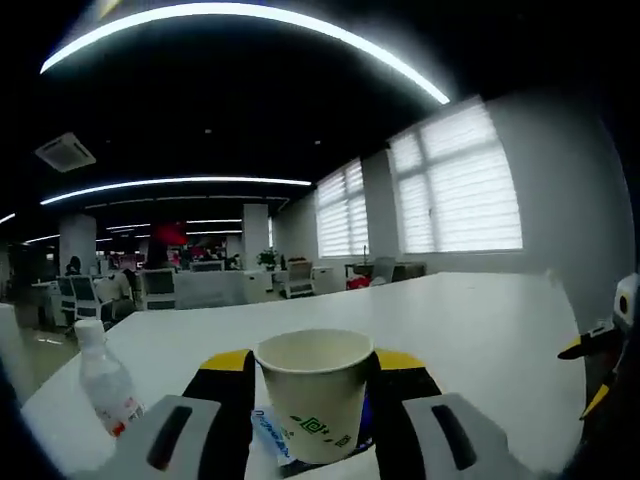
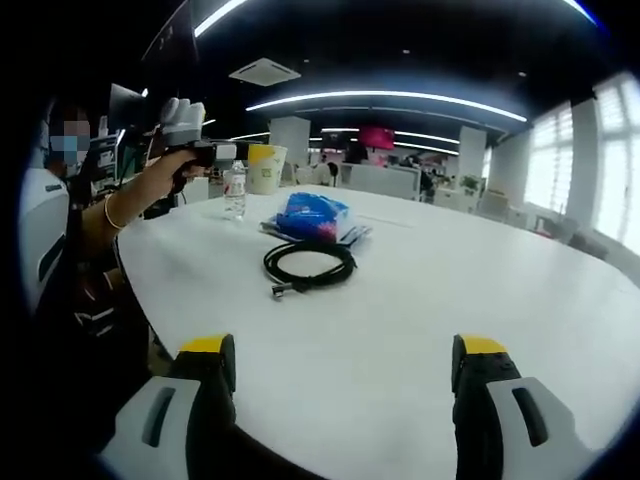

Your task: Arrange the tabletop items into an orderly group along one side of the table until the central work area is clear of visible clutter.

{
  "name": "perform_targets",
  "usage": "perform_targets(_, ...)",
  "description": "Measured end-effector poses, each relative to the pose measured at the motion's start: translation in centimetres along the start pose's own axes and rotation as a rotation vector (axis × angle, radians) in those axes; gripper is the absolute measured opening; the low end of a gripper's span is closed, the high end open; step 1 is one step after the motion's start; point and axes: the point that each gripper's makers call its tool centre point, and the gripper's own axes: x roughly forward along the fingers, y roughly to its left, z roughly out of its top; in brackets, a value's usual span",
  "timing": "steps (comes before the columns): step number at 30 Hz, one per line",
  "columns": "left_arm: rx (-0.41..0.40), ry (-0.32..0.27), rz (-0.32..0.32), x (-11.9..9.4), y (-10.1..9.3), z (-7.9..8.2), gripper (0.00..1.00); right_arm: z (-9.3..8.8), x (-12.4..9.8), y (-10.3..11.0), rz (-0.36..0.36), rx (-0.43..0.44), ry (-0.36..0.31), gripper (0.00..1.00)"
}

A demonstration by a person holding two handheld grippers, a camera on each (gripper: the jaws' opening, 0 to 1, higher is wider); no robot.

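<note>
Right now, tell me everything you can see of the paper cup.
The paper cup is cream-white, apparently paper, with a rolled rim and a green printed logo low on its side. It stands upright, mouth open; its inside cannot be seen from here. The left claw is shut on it, the black, yellow-tipped jaws pressing both sides. In the right gripper view the cup is held up in the air, off the white table, beside the water bottle.

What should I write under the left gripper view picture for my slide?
Left gripper holding a paper cup over the white table, water bottle nearby.
</note>
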Motion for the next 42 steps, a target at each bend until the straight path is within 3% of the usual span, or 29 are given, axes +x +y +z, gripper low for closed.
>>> perform_targets(13, 0.015, -0.016, 0.132, -0.8, 4.6, -0.4, 0.43, 0.0, -0.1, -0.3, -0.004, 0.005, -0.001, 0.86)
perform_targets(20, -0.007, -0.009, 0.152, -0.6, 6.4, -1.3, 0.43, 0.2, 0.1, -0.3, -0.001, 0.005, -0.005, 0.86)
perform_targets(28, 0.031, -0.012, 0.163, -0.1, 8.1, -2.3, 0.43, 0.2, 0.2, -0.4, -0.011, 0.007, -0.001, 0.86)
perform_targets(33, -0.019, -0.02, 0.145, 0.3, 8.5, -3.4, 0.43, 0.2, 0.6, -0.2, -0.005, 0.008, 0.001, 0.86)
perform_targets(42, 0.012, -0.002, 0.169, 0.9, 9.1, -4.9, 0.43, 0.4, 0.9, -0.1, 0.001, 0.003, 0.001, 0.86)
